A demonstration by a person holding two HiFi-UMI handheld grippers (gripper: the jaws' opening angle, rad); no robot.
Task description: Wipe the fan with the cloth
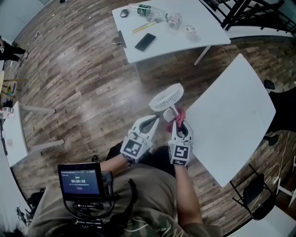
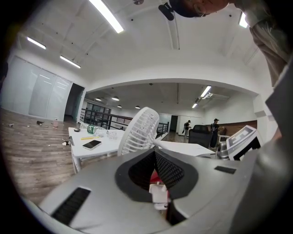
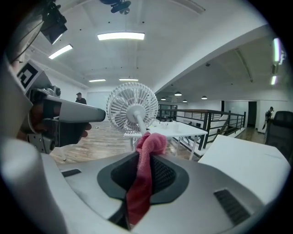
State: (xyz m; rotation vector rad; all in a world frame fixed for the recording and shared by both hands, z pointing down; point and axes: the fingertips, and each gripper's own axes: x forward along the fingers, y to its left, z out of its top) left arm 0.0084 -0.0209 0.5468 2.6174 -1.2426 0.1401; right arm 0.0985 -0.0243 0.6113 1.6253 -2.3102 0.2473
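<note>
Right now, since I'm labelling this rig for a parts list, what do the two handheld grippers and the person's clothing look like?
The left gripper and right gripper are twins: smooth light-grey shells tapering around a dark oval opening. Each carries a white cube printed with black square markers. The fingers have black ribbed pads. The person wears an olive patterned top.

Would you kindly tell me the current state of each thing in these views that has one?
fan: held in the air by its base, head tilted
left gripper: shut on the fan's base
right gripper: shut on the cloth
cloth: bunched, pinched between the jaws
phone: flat on the far table, screen dark
bottle: on its side
chest screen: lit
</note>
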